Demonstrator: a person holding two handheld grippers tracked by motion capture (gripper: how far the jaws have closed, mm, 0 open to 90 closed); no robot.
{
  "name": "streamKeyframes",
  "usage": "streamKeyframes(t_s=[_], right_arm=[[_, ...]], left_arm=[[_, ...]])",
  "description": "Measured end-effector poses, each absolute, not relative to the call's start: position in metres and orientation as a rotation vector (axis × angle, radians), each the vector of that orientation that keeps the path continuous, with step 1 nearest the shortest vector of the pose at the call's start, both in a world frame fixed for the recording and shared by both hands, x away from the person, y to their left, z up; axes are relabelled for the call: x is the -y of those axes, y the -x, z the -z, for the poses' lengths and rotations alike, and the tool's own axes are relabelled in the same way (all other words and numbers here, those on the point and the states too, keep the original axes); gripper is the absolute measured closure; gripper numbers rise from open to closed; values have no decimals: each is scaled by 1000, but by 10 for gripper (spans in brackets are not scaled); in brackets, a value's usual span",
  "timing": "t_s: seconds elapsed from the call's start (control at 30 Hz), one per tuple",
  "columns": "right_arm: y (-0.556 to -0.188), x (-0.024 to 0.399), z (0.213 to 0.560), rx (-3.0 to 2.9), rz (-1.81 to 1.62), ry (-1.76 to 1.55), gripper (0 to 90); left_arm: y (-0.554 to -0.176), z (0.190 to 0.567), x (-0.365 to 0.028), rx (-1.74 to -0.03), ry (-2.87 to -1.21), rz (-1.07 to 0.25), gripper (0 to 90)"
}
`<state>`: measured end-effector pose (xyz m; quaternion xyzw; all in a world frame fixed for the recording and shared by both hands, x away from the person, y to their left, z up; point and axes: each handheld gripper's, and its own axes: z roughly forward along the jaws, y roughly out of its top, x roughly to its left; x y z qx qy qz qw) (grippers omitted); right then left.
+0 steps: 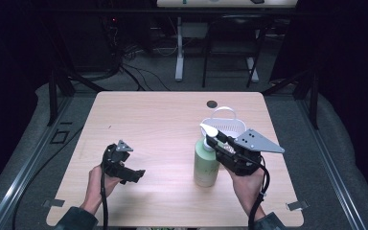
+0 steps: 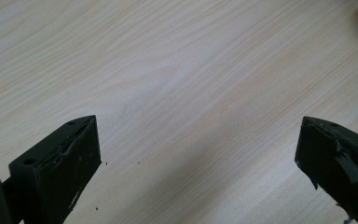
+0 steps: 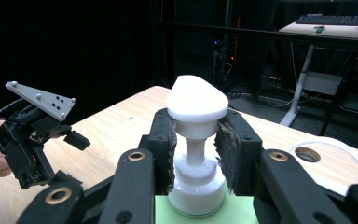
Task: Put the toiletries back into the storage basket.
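A pale green pump bottle (image 1: pixel 206 165) with a white pump head (image 3: pixel 196 100) stands upright on the right half of the wooden table (image 1: pixel 163 120). My right gripper (image 3: pixel 196 136) is shut on the bottle's white neck just under the pump head, with one pad on each side. Seen from above, the right gripper (image 1: pixel 214 141) reaches the bottle from its right. My left gripper (image 1: pixel 127 168) hovers low over the left front of the table, open with its jaws wide apart. Only bare wood lies between the left gripper's fingertips (image 2: pixel 81 140).
A white plastic basket (image 1: pixel 226 125) with an arched handle stands just behind the bottle; its rim (image 3: pixel 342 156) shows past the right jaw. A round cable hole (image 1: pixel 212 104) sits near the table's far edge. Desks and cables lie on the dark floor beyond.
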<state>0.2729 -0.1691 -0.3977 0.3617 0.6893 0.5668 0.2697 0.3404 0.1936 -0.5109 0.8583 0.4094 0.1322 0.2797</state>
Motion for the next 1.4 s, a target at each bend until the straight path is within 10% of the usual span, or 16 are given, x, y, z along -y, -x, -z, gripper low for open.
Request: streamKeyframes(t_s=[1.4], right_arm=[[-272, 207, 384, -1786, -1503, -1035, 680]], left_arm=[[-341, 511, -196, -1098, -2300, -351, 1]])
